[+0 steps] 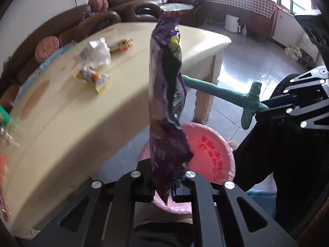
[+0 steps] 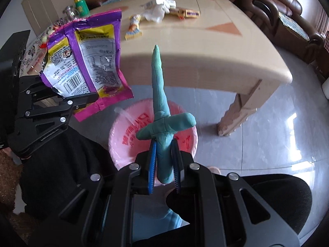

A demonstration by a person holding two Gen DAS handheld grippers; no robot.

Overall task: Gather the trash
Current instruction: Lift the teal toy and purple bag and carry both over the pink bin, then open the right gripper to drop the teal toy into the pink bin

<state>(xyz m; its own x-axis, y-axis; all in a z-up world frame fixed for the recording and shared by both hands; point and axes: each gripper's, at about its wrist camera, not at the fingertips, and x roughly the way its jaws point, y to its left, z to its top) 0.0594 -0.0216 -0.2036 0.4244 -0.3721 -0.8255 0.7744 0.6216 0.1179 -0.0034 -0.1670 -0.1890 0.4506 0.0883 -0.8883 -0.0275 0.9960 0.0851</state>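
My left gripper (image 1: 163, 187) is shut on the bottom edge of an empty purple snack bag (image 1: 166, 94), held upright over a pink bin (image 1: 213, 156) on the floor. The same bag (image 2: 86, 57) and left gripper (image 2: 82, 100) show at the left of the right wrist view. My right gripper (image 2: 164, 164) is shut on a green clay cross-shaped piece (image 2: 162, 113), held above the pink bin (image 2: 127, 135); it also shows in the left wrist view (image 1: 236, 96). More trash lies on the beige table (image 1: 82, 111): a crumpled white tissue (image 1: 98, 53), a yellow candy wrapper (image 1: 92, 78) and a small box (image 1: 121, 45).
A brown leather sofa (image 1: 131, 2) stands behind the table. A green bottle (image 2: 81, 5) and a glass item stand at the table's far left. Table leg (image 2: 238, 111) stands right of the bin on a glossy tiled floor. A person's dark trousers fill the foreground.
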